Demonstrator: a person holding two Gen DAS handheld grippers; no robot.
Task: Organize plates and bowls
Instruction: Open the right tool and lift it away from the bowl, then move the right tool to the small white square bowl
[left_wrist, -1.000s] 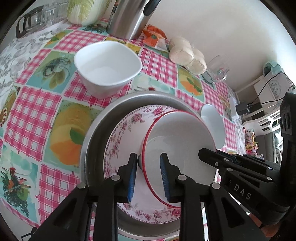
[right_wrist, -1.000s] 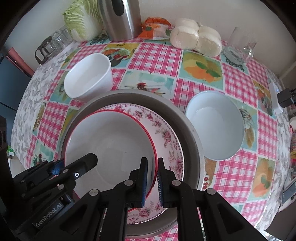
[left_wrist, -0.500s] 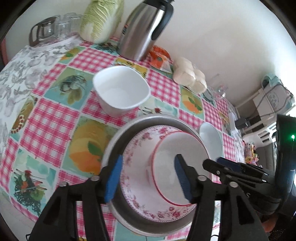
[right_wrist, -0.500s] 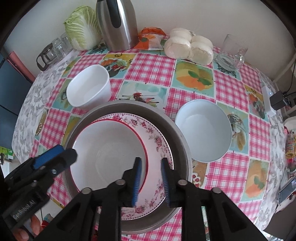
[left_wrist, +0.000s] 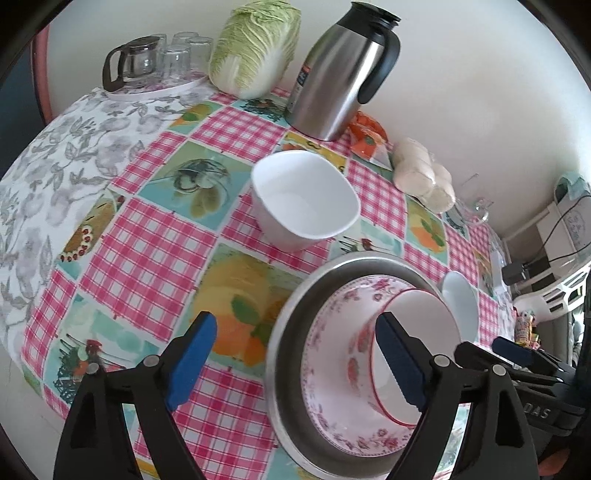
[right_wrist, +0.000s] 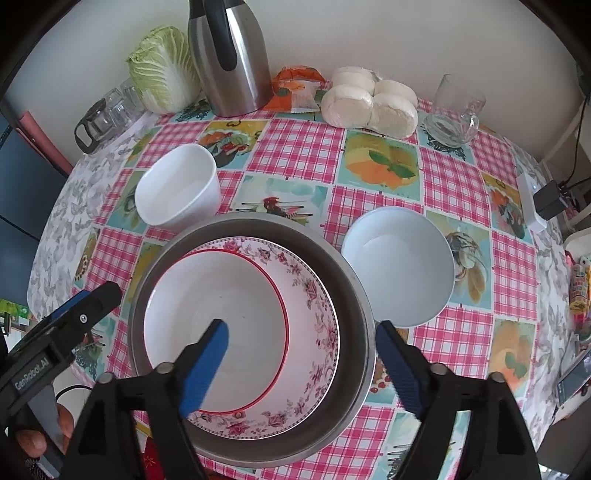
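A red-rimmed white bowl sits in a floral plate, which sits in a large steel basin near the table's front edge. The stack also shows in the left wrist view: bowl, plate, basin. A squarish white bowl stands behind the basin to the left. A round white bowl stands to its right. My left gripper is open and empty above the basin's left rim. My right gripper is open and empty above the basin.
At the back of the table stand a steel thermos jug, a cabbage, a glass pot with glasses, wrapped buns, an orange packet and a glass mug. The table edge is close in front.
Both grippers have let go of the red-rimmed bowl, opened wide and pulled up and back. The bowl now rests in the floral plate inside the basin.
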